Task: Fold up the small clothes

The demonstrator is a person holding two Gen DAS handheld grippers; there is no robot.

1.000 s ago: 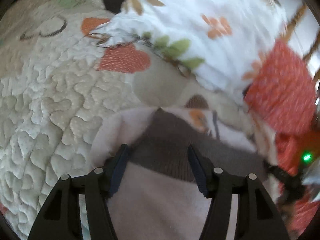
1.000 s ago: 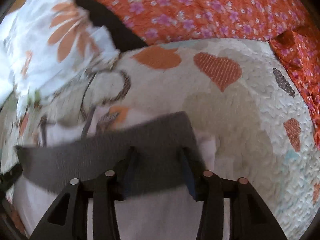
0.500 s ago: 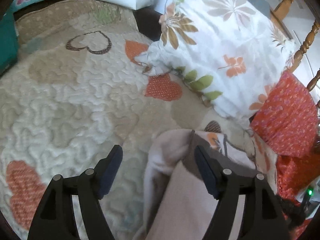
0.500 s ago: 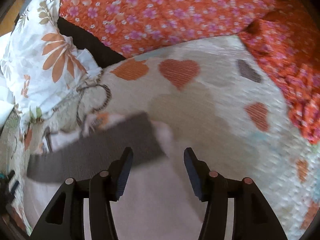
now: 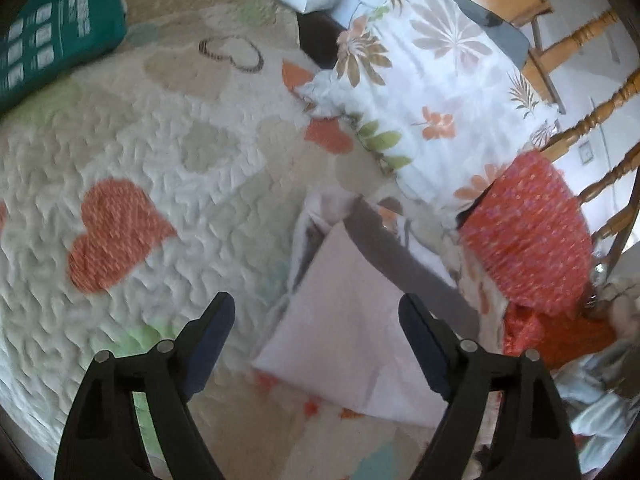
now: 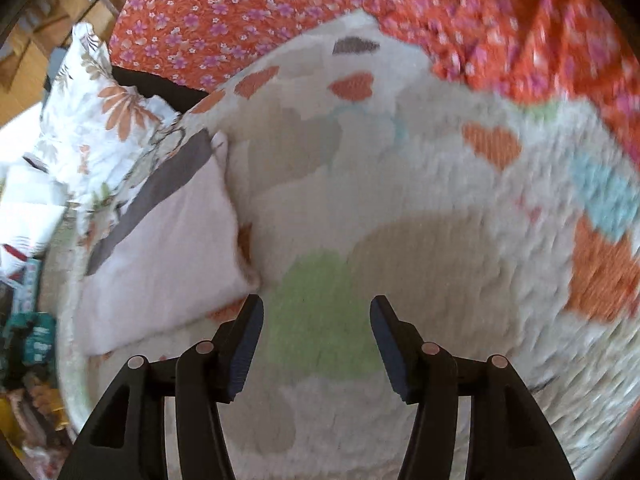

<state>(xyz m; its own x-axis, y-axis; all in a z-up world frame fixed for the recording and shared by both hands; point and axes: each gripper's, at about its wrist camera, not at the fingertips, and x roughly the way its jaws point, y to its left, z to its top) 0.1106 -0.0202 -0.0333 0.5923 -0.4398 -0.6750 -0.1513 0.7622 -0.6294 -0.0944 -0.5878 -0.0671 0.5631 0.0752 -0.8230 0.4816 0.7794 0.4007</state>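
A pale pink garment (image 5: 348,320) with a grey waistband (image 5: 400,264) lies folded flat on the heart-patterned quilt (image 5: 160,160). My left gripper (image 5: 316,312) is open and empty, hovering above the garment's near edge. In the right wrist view the same garment (image 6: 168,256) lies at the left with its waistband (image 6: 160,192) toward the pillows. My right gripper (image 6: 316,312) is open and empty over bare quilt (image 6: 400,200), to the right of the garment.
A white floral pillow (image 5: 432,92) and an orange floral pillow (image 5: 528,236) lie just beyond the garment. A teal package (image 5: 52,40) sits at the far left. Wooden bed spindles (image 5: 600,116) stand behind. Orange floral fabric (image 6: 280,12) borders the quilt.
Both grippers have let go of the waistband, opened and pulled back from the garment. The left has drawn away and left; the right has swung to the right over bare quilt.
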